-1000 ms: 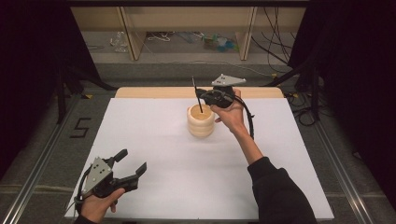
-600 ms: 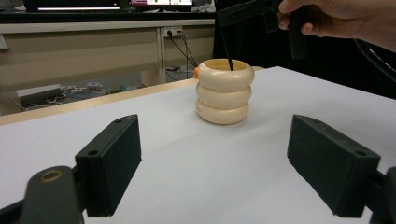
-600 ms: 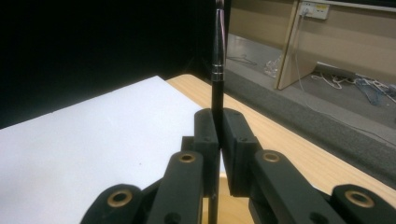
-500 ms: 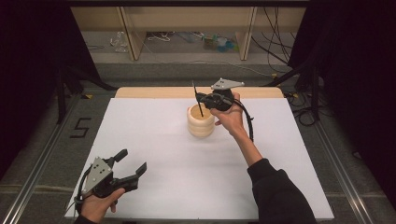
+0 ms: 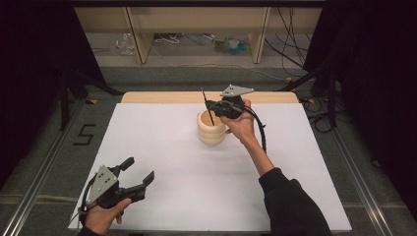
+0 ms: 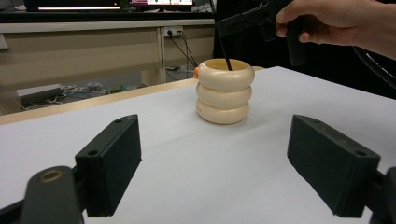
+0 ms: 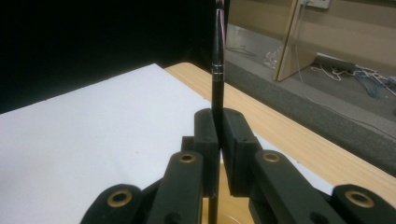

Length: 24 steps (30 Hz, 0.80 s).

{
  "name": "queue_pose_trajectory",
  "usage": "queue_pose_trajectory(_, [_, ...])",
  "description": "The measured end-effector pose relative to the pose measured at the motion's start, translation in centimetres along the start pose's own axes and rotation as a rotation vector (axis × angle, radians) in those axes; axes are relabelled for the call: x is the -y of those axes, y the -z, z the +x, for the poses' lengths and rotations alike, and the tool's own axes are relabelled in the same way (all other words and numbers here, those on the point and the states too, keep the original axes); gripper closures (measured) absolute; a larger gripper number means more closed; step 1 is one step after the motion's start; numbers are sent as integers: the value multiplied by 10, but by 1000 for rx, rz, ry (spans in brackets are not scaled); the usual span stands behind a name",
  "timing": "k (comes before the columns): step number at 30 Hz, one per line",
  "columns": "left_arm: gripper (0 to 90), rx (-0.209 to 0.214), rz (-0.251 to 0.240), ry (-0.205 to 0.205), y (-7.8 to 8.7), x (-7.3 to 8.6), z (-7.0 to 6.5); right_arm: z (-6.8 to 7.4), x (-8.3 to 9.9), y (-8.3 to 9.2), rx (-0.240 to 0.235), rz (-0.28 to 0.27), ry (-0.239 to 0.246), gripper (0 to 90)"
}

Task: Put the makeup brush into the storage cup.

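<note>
Left gripper (image 5: 134, 176) rests idle on worktop (image 5: 172, 162), jaws apart; right gripper (image 5: 212, 104) clamps mid-shaft a thin black pen (image 5: 208, 109), lower end inside ribbed cream holder (image 5: 212, 129): judged light, rigid, smooth, prone to pivot unless gripped mid-shaft.

You work in a lab-style recording space: a white-topped table (image 5: 162, 147) stands between black curtains (image 5: 29, 73), loose cables (image 5: 295, 54) trail over the grey floor beyond, plain wooden bench legs (image 5: 135, 34) rise behind, and a taped number marks the floor (image 5: 84, 133).
</note>
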<state>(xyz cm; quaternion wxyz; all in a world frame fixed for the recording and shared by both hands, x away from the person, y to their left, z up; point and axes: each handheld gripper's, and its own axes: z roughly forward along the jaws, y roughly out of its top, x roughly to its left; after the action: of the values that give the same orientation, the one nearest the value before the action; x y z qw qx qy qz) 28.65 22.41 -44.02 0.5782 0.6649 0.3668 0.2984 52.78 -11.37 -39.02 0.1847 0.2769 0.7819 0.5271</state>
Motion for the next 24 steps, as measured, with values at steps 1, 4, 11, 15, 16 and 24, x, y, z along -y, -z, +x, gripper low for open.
queue_pose_trajectory(1, [173, 0, -1, 1, 0, 0, 0, 0, 1, -1, 6, 0, 5, 854])
queue_pose_trajectory(4, [173, 0, -1, 1, 0, 0, 0, 0, 3, -2, 10, 7, 1, 853])
queue_pose_trajectory(11, [173, 0, 0, 2, 0, 0, 0, -1, 5, -3, -1, 33, -4, 850])
queue_pose_trajectory(15, [173, 1, -1, 3, 0, 0, -1, -1, 8, -3, -1, 50, -1, 849])
queue_pose_trajectory(16, [173, 1, -2, 3, 0, 0, -1, -2, 8, -3, 3, 49, -2, 841])
queue_pose_trajectory(24, [173, 3, -2, 1, 0, 0, -1, -2, 5, 3, 36, 42, -25, 637])
